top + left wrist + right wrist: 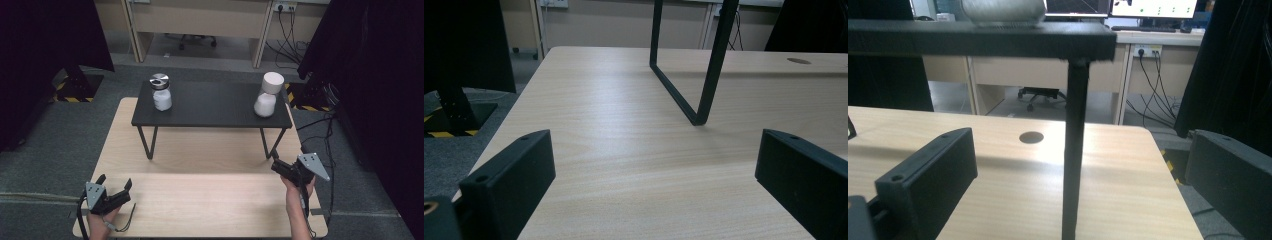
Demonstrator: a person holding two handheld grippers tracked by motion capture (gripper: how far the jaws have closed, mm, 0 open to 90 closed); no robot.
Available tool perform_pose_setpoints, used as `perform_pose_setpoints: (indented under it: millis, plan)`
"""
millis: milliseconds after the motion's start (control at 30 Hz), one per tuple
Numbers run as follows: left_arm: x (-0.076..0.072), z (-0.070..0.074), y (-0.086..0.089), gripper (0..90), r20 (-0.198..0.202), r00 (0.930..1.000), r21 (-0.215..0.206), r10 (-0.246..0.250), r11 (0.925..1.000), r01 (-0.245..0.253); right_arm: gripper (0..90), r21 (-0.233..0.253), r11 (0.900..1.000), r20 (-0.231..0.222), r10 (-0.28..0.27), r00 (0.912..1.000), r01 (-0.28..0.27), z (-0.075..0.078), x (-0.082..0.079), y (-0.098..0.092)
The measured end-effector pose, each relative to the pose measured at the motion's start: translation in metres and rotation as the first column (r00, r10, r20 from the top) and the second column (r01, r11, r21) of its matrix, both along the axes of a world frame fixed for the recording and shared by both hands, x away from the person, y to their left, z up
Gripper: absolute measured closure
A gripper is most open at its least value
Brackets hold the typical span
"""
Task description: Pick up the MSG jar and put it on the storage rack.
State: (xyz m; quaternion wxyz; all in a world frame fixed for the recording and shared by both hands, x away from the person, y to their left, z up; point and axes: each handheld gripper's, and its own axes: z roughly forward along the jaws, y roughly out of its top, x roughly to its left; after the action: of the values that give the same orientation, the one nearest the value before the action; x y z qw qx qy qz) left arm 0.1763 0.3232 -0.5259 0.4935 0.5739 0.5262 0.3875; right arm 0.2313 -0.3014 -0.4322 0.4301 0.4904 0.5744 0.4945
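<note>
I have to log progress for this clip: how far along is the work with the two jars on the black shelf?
Nothing looks done yet. Both jars stand on the black shelf: the metal-lidded jar at its left end, the white-lidded jar at its right. In hand: nothing. The left gripper and right gripper rest low near the wooden table, jaws open and empty. Reaching for and grasping a jar is all left.

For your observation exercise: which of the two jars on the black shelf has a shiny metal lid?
The left jar; the right jar has a plain white lid.
</note>
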Motion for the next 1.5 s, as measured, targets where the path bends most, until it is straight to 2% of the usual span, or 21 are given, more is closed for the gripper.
perform_pose_setpoints:
  millis: [400, 500, 767, 1267, 1500]
  plan:
    - [0.0, 0.0, 0.0, 1.8, -0.002, 1.0, 0.008, -0.006, 0.9999, 0.006, 0.3, 0.041, 0.999, -0.013, 0.011, 0.9999, -0.01, -0.023, -0.018, -0.009]
    - [0.0, 0.0, 0.0, 1.8, -0.001, 1.0, 0.009, -0.009, 0.9999, 0.009, 0.3, 0.056, 0.998, -0.02, 0.025, 0.9995, -0.024, -0.032, -0.023, -0.013]
    - [0.0, 0.0, 0.001, 1.8, 0.0, 0.9999, 0.011, -0.014, 0.9998, 0.014, 0.3, 0.071, 0.997, -0.042, 0.016, 0.999, -0.013, -0.051, -0.036, -0.017]
    - [0.0, -0.001, 0.001, 1.8, 0.006, 0.9997, 0.016, -0.022, 0.9996, 0.022, 0.3, 0.062, 0.998, -0.065, -0.016, 0.9977, 0.02, -0.068, -0.054, -0.017]
    - [0.0, 0.0, 0.001, 1.8, 0.0, 0.9997, 0.02, -0.024, 0.9995, 0.023, 0.3, 0.084, 0.996, -0.066, -0.025, 0.9975, 0.031, -0.078, -0.061, -0.019]
